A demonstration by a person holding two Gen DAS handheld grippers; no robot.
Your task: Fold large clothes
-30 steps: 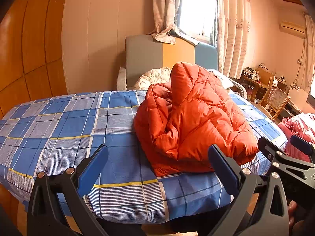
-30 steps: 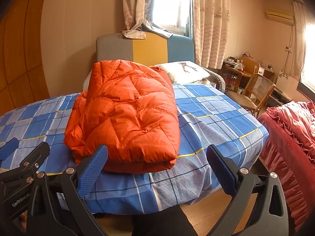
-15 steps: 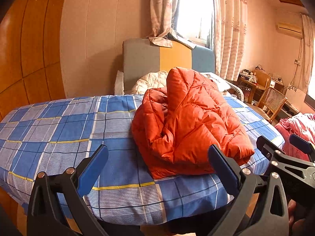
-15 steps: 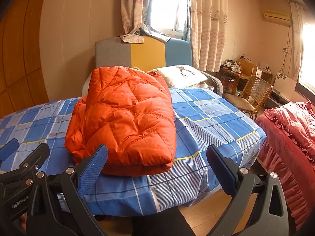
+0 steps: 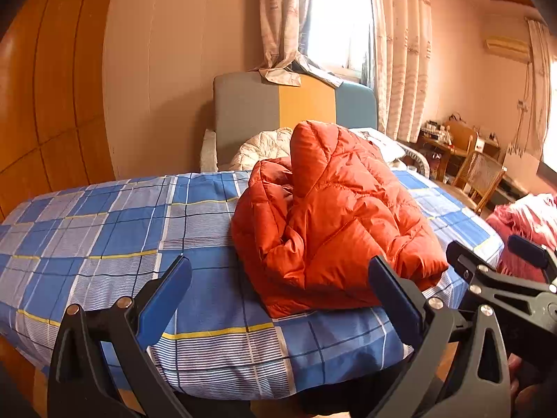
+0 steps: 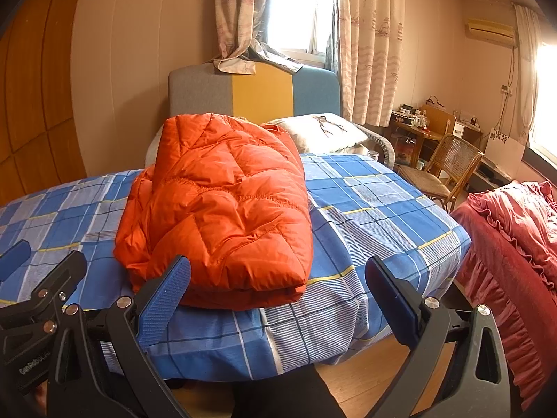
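And here we see the orange puffer jacket (image 6: 219, 205) lying folded in a thick bundle on the bed (image 6: 376, 209), atop the blue plaid sheet, near the bed's front edge. Our left hand-held gripper (image 5: 278, 299) hangs short of the bed, fingers spread wide and empty. Our right hand-held gripper (image 6: 278, 299) does the same, spread apart, gripping nothing, clear of the jacket
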